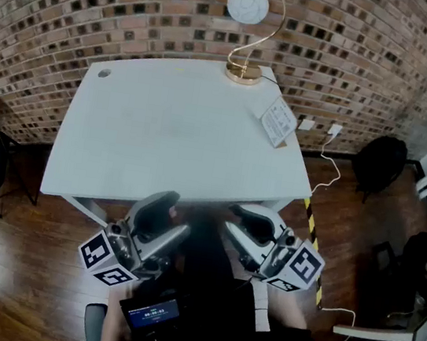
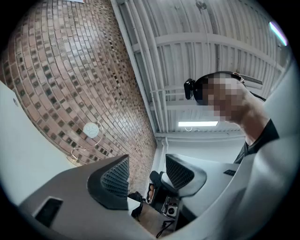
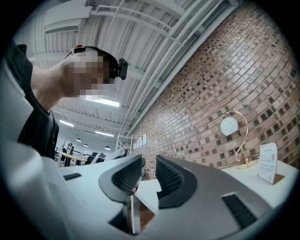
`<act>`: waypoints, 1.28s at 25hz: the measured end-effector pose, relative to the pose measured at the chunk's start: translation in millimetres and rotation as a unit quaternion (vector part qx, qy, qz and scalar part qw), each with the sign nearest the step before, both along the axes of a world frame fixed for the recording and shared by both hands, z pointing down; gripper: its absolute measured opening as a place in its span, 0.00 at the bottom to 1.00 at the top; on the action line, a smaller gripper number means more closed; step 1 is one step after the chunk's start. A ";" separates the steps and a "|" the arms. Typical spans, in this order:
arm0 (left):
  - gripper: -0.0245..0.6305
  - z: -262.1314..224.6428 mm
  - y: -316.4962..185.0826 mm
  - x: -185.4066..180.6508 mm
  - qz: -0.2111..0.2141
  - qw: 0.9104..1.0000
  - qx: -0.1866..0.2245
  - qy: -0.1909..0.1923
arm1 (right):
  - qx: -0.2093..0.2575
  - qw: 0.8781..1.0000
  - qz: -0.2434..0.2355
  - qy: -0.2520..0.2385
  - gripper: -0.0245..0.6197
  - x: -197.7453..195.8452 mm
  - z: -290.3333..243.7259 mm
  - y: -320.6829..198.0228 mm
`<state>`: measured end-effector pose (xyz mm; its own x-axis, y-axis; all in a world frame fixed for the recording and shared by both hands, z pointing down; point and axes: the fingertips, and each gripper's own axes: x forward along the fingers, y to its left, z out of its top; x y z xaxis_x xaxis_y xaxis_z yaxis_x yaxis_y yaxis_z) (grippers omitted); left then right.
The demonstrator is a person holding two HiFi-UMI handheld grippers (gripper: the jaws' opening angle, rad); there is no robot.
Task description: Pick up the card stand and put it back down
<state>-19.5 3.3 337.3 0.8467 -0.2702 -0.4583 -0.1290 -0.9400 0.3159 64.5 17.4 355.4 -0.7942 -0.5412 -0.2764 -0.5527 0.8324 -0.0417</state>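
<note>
Two tools, the left gripper (image 1: pixel 166 218) and the right gripper (image 1: pixel 246 230), hover just off the near edge of the white table (image 1: pixel 163 134), each with jaws apart and nothing between them. The card stand (image 1: pixel 277 122) sits at the table's right edge, toward the far right corner, near the lamp (image 1: pixel 243 71) on the far edge.

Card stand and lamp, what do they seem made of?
Card stand: matte white printed panel, paper or plastic, on a brown base, possibly wood. Lamp: glossy gold curved stem and base, probably polished metal; matte white globe, glass or plastic.
</note>
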 end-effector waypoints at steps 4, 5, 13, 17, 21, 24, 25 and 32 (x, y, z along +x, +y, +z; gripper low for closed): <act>0.40 -4.6 -16.0 9.7 0.000 1.000 0.004 -0.004 | 0.006 1.000 0.004 0.001 0.22 9.3 -5.8 -14.2; 0.40 -4.5 -20.3 12.4 -0.001 1.000 0.002 -0.006 | 0.002 1.000 0.004 -0.001 0.22 12.1 -5.6 -17.4; 0.40 9.3 -46.9 25.4 -0.005 1.000 -0.017 -0.008 | -0.024 1.000 0.001 0.003 0.22 27.7 11.5 -38.3; 0.40 16.2 -62.2 28.4 -0.005 1.000 -0.022 -0.008 | -0.023 1.000 0.005 0.013 0.22 30.0 17.0 -48.6; 0.40 11.1 -73.4 35.7 -0.003 1.000 -0.014 -0.014 | -0.007 1.000 0.011 0.008 0.22 33.2 10.2 -67.7; 0.40 5.9 -80.7 38.3 -0.002 1.000 -0.005 -0.019 | -0.001 1.000 0.004 0.007 0.22 30.8 5.8 -76.6; 0.40 4.0 -84.1 39.1 -0.003 1.000 -0.001 -0.020 | 0.005 1.000 0.004 0.007 0.22 30.8 3.4 -79.8; 0.40 -1.1 -111.3 63.2 0.010 0.999 0.010 -0.031 | 0.002 1.000 0.019 0.012 0.22 51.1 -0.4 -103.6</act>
